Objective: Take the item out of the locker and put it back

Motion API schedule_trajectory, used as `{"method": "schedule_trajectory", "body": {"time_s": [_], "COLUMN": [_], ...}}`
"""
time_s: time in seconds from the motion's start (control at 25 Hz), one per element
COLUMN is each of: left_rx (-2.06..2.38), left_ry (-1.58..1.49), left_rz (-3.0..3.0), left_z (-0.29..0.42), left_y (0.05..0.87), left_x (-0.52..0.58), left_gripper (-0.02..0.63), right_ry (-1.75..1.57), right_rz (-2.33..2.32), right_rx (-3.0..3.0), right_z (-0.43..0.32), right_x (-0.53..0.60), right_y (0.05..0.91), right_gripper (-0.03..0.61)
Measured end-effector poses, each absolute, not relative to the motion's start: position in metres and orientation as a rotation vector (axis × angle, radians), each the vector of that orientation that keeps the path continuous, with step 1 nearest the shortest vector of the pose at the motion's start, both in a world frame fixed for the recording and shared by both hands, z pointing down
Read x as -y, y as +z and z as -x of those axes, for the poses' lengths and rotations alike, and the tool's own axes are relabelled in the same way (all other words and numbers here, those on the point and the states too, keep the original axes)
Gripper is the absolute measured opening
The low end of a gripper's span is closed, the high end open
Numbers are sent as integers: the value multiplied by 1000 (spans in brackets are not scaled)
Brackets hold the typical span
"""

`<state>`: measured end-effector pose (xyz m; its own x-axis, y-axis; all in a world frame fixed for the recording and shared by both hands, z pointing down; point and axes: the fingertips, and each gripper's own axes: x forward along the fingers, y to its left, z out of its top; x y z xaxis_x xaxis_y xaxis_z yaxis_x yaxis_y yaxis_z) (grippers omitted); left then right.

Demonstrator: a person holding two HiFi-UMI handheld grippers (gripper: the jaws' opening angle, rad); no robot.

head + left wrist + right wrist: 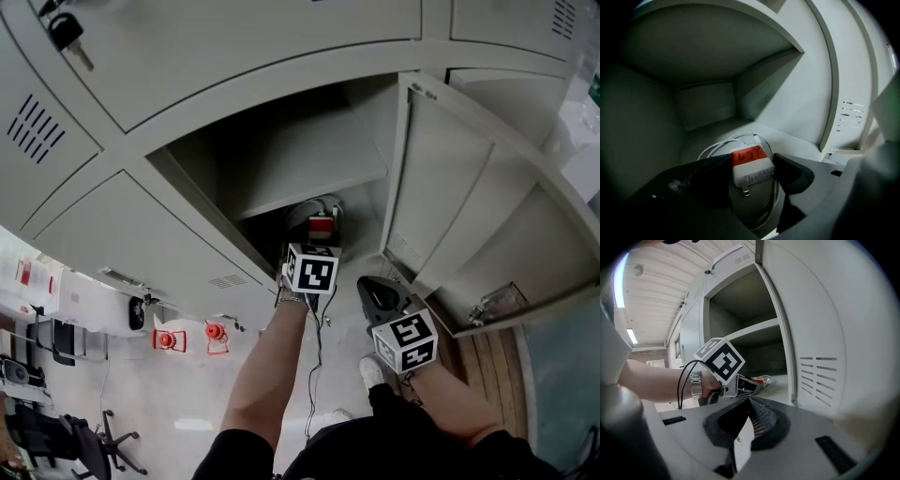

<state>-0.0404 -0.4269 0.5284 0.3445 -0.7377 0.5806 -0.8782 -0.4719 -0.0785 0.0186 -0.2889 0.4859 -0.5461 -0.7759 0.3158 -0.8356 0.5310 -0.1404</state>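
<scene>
Charger (749, 168) lies low inside the open locker (708, 108), over its coiled cable (717, 147), with the left gripper (753, 163) jaws clamped on its two sides. The right gripper (746, 427) hangs outside, jaws together and empty.

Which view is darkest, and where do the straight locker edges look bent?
Left gripper view: darkest, the locker in deep shadow, only the red-and-white charger catching light. Head view: wide-angle distortion bows the edges of the open locker door. Right gripper view: brightest, a ceiling light glaring at left.
</scene>
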Motion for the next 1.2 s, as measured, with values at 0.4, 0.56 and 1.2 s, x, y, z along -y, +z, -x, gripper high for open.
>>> {"method": "schedule_trajectory", "body": {"time_s": [0.4,0.56,1.2], "left_rx": [1438,1446,1417], "left_ry": [741,684,491], "left_rz": [-2385,-2399,-2531], "left_z": [43,46,60], "left_y": [520,506,446], "left_x": [391,373,266], "left_gripper": [284,284,282], "right_ry": [398,384,332], "right_rz": [-1368,-1376,-1463], "right_rx": [2564,2565,2568], "right_z": [-15,-15,-7], "right_x": [279,273,222], "right_y": [482,477,446], "right_gripper": [52,52,52]}}
